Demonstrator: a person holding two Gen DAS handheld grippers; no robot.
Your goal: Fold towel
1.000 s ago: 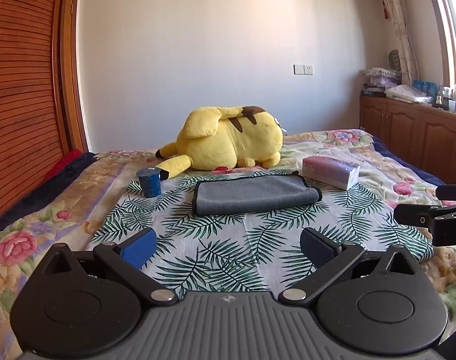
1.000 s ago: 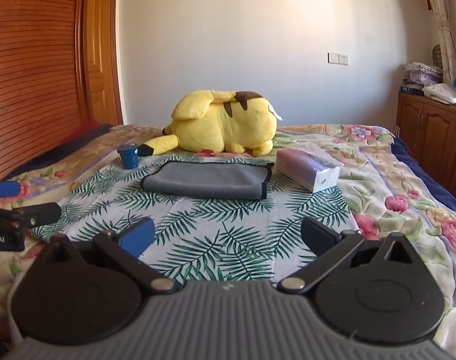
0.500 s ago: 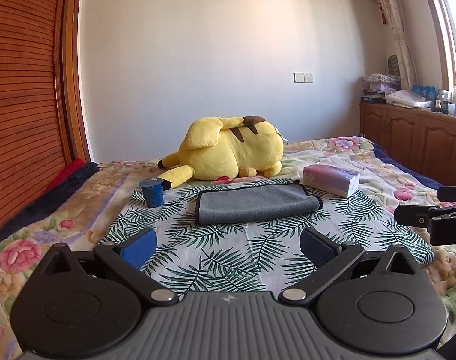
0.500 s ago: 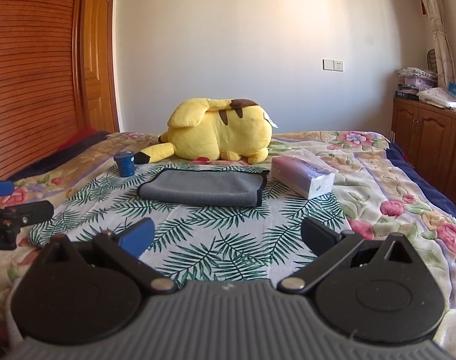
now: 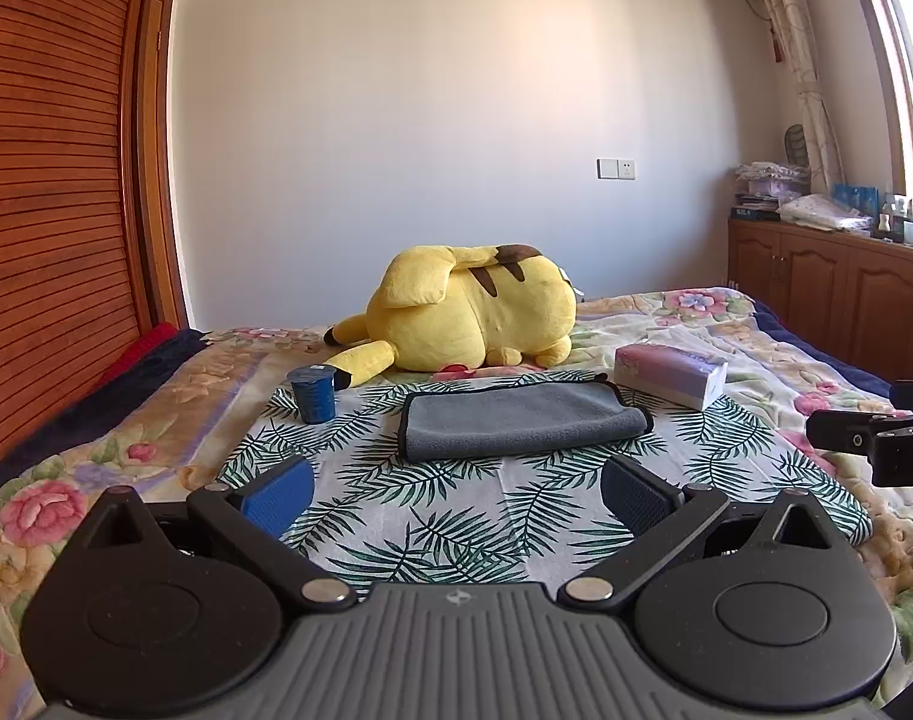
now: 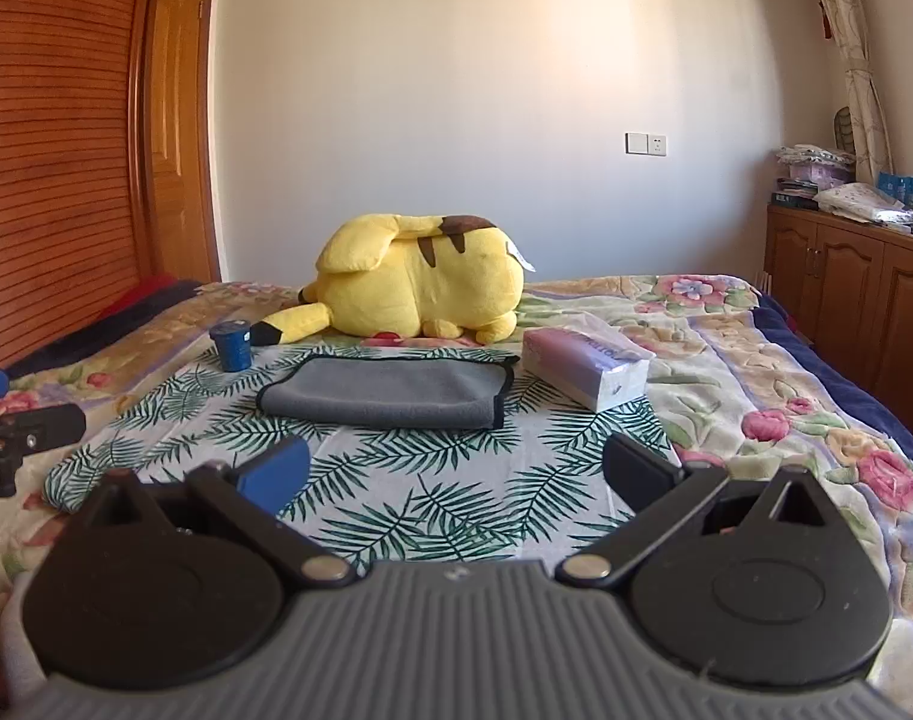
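A grey towel (image 5: pixel 519 420) with a dark hem lies folded flat on a leaf-print cloth (image 5: pixel 456 516) on the bed; it also shows in the right wrist view (image 6: pixel 390 390). My left gripper (image 5: pixel 453 489) is open and empty, well short of the towel's near edge. My right gripper (image 6: pixel 453 474) is open and empty, also short of the towel. The right gripper's fingers (image 5: pixel 864 441) show at the right edge of the left wrist view, and the left gripper's fingers (image 6: pixel 24 429) at the left edge of the right wrist view.
A yellow plush toy (image 5: pixel 474 315) lies behind the towel. A blue cup (image 5: pixel 314 394) stands to its left, a tissue pack (image 5: pixel 669 373) to its right. A wooden wardrobe (image 5: pixel 48 240) lines the left, wooden cabinets (image 5: pixel 834 300) the right wall.
Both views have tilted upward and pulled back slightly, so the towel and bed sit lower in frame. Both grippers stay open. The towel has not moved.
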